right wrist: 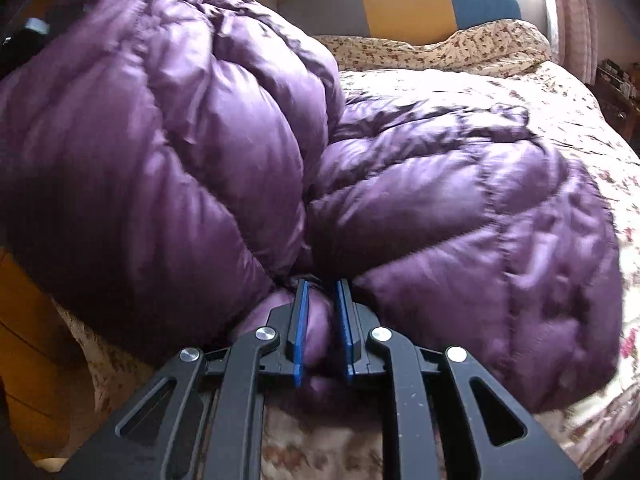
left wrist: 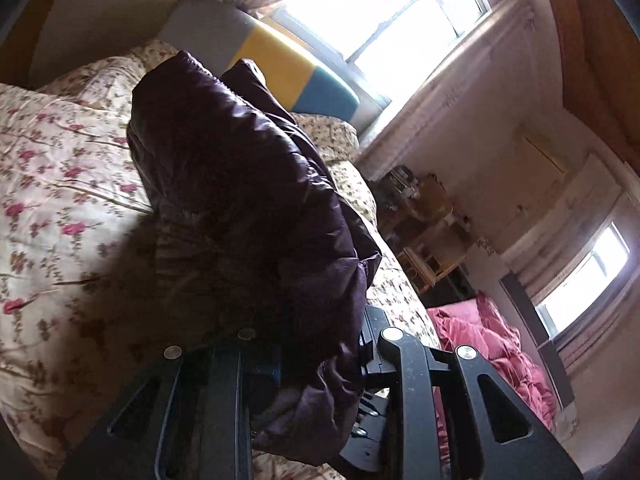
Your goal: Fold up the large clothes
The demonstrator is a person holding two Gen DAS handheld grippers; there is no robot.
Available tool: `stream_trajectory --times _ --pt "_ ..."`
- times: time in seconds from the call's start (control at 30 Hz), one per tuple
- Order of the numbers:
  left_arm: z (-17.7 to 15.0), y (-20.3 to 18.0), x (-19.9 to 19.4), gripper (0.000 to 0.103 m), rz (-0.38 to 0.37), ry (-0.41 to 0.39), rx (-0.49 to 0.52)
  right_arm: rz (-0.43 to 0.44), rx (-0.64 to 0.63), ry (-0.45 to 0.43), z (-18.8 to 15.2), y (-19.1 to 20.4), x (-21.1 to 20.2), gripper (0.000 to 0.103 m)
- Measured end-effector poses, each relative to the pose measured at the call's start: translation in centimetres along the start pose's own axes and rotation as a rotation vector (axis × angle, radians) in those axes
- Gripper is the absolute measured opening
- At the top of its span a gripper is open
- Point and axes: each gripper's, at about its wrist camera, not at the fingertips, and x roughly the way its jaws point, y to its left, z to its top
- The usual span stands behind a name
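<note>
Two tongs are on the purple down jacket point(right wrist: 240, 128) at once, and I have cloth in both. Between my right gripper point(right wrist: 322, 332) blue pads, which stand narrow, a bunched fold of the jacket's edge is pinched; the rest of the garment billows ahead of the fingers, one puffed half lying on the floral bedspread point(right wrist: 580, 128) to the right of the tongs, the other heaped up to their left. My left gripper point(left wrist: 320, 364) is clamped on a thick wad of the same jacket, which hangs up and away from its fingers, off the bed. I judge the thing light but bulky, springy with trapped air, and its glossy shell slippery, so a shallow nip on a puffed panel would likely slide out; better to hold on a stitched seam or the hem, where the layers are flat and the pads can bite. From the right wrist I get the quilting, the pads and the fold between them clearly; from the left wrist the jacket is backlit and dark and covers its own pads, but that view alone shows the bright window point(left wrist: 384, 12) and a red quilt point(left wrist: 496, 344) beyond the bed, right of the tongs.
</note>
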Motion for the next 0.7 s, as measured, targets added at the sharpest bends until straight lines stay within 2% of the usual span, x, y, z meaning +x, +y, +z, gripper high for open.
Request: stream_trajectory --times 0.17,0.27,0.43,0.7 --pt "0.1 -1.4 2.5 0.025 0.001 0.042 0.019 -0.038 0.031 -0.041 0.1 -2.6 -3.7 0.021" --pt "0.1 -1.9 4.5 0.025 -0.003 0.073 0.026 -0.088 0.061 -0.064 0.0 -4.5 -5.7 0.028" --pt "-0.5 -3.3 8.4 0.025 -0.012 0.142 0.049 -0.173 0.127 -0.079 -0.1 -8.8 -8.2 0.028" --pt "-2.5 -4.3 14.2 0.025 0.035 0.232 0.058 -0.316 0.174 -0.01 -0.3 -14.6 -9.5 0.029"
